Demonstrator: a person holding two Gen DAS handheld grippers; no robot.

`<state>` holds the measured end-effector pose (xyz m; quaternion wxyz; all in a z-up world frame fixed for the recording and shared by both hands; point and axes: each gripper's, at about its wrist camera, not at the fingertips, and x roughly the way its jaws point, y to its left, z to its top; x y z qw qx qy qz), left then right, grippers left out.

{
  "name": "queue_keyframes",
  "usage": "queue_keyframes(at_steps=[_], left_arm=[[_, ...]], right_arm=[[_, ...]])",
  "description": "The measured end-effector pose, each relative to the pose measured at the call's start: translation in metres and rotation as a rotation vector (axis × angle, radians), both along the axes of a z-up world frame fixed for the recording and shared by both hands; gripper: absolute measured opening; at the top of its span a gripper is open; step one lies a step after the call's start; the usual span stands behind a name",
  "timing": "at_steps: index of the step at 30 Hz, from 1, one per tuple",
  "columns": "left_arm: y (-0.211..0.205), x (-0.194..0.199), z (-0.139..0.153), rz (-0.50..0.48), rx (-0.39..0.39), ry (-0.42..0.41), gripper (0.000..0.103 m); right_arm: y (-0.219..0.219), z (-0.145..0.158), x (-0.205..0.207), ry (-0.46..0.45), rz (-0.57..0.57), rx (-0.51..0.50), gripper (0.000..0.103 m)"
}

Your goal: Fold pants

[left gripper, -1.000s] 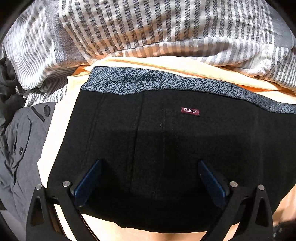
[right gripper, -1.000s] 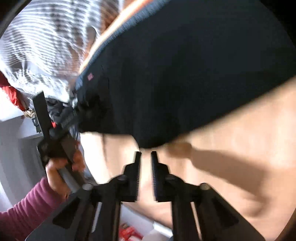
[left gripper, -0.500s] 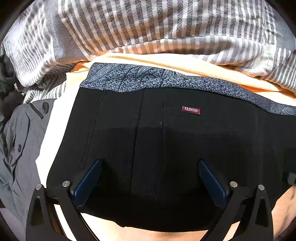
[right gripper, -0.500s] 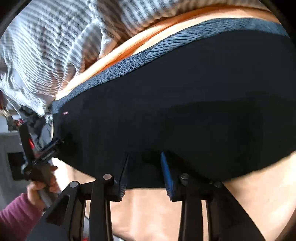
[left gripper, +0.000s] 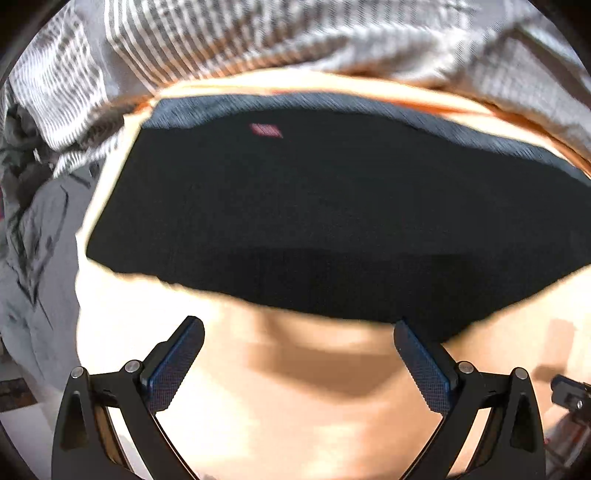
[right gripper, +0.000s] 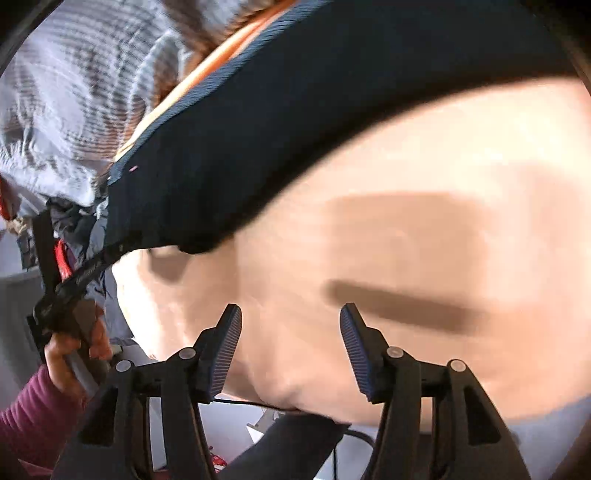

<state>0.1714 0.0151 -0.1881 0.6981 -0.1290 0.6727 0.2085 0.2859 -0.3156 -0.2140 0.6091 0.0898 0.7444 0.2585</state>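
Observation:
Black pants [left gripper: 332, 214] with a grey patterned waistband [left gripper: 332, 105] and a small red label [left gripper: 266, 130] lie folded flat on a peach-orange sheet [left gripper: 295, 406]. My left gripper [left gripper: 297, 334] is open and empty, its fingers just short of the pants' near edge. In the right wrist view the pants [right gripper: 314, 110] lie across the top. My right gripper [right gripper: 290, 314] is open and empty over bare sheet [right gripper: 424, 240], apart from the pants. The left gripper [right gripper: 62, 295] shows there at the pants' left corner, held by a hand.
A grey-and-white striped blanket [left gripper: 258, 33] is bunched beyond the waistband. A grey garment [left gripper: 33, 258] lies at the left beside the sheet. The bed's near edge, with a black cable [right gripper: 351, 432] below it, shows in the right wrist view.
Both grippers have pulled back off the pants toward the near edge. The right gripper has opened wide. The left gripper stays open. The pants lie still.

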Motion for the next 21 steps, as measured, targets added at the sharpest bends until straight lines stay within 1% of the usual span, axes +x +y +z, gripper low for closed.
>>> queue_keyframes(at_steps=[6,8,9,13,15,21], left_arm=[[-0.058,-0.016,-0.012,0.001,-0.113,0.07,0.103],[-0.079,-0.015,-0.014,-0.026,-0.145,0.09,0.103],[-0.09,-0.014,-0.013,-0.049,-0.155,0.094,0.103],[-0.132,0.0,-0.003,-0.148,-0.17,0.077,0.103],[-0.146,0.012,0.003,-0.181,-0.172,0.059,0.103],[-0.183,0.055,0.014,-0.237,-0.166,0.0,0.103]], right_arm=[[-0.039,-0.001,-0.004,0.018,-0.083,-0.024,0.063],[-0.051,-0.004,-0.003,0.034,-0.109,-0.029,0.063],[-0.049,-0.005,-0.003,0.036,-0.116,-0.03,0.063],[-0.061,0.002,-0.001,0.022,-0.138,-0.02,0.063],[-0.061,0.004,0.004,0.012,-0.148,-0.017,0.063],[-0.101,0.012,0.031,-0.028,-0.233,-0.015,0.063]])
